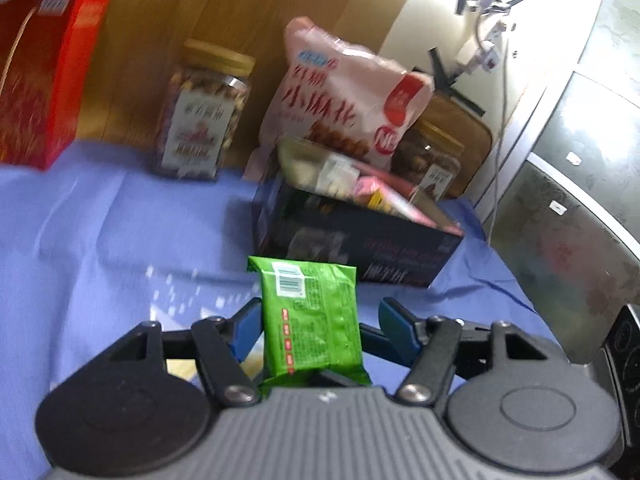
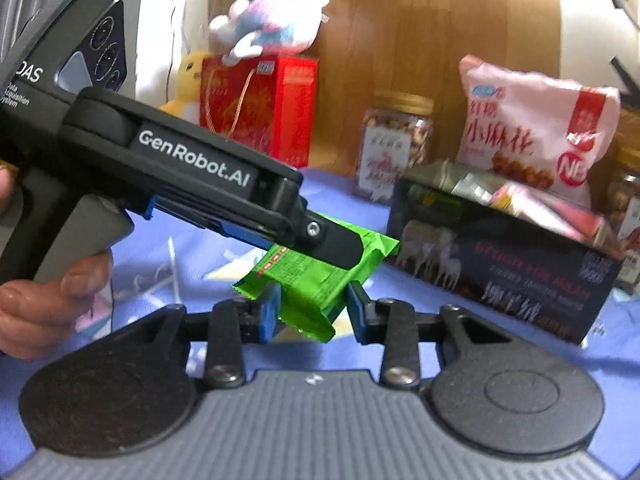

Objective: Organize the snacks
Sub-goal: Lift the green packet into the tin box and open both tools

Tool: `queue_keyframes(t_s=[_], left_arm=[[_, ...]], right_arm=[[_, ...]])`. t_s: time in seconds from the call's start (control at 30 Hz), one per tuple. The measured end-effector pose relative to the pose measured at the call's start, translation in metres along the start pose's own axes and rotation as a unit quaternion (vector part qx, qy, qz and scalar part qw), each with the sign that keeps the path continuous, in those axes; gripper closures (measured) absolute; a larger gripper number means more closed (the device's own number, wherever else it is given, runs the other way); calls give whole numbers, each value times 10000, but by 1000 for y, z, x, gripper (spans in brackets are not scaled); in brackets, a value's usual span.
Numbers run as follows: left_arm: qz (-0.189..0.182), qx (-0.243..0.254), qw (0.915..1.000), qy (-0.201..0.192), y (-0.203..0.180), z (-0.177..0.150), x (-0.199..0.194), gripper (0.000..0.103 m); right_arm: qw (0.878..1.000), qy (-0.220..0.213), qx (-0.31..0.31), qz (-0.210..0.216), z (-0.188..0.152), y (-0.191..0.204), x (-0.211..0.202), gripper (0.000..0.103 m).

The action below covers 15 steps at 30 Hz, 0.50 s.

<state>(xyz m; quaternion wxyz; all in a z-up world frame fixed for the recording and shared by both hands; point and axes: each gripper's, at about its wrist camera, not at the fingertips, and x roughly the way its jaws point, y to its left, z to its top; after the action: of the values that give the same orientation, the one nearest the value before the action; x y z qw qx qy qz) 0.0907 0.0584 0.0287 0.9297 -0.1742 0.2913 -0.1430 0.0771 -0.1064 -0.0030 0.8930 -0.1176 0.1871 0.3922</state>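
Note:
A green snack packet lies between the blue pads of my left gripper; the right pad stands off from the packet, so the grip is unclear. In the right wrist view the same green packet sits between the blue pads of my right gripper, which press its sides. The left gripper's black body comes in from the left and covers the packet's top. A dark open box holding several snack packs stands just beyond; it also shows in the right wrist view.
On the blue cloth stand a red gift box, a nut jar, a pink snack bag and a second jar against a wooden panel. Plush toys sit on the red box.

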Motion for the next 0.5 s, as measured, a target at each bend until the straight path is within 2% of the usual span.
queue_keyframes(t_s=[0.23,0.5], left_arm=[[-59,508,9985,-214,-26,38,13,40],[-63,845,9952,-482,-50,80,50,40]], right_arm=[[9977,-531,-70,-413,21,-20,-8,64],[9913,-933,-36,-923,41,-58,-3,64]])
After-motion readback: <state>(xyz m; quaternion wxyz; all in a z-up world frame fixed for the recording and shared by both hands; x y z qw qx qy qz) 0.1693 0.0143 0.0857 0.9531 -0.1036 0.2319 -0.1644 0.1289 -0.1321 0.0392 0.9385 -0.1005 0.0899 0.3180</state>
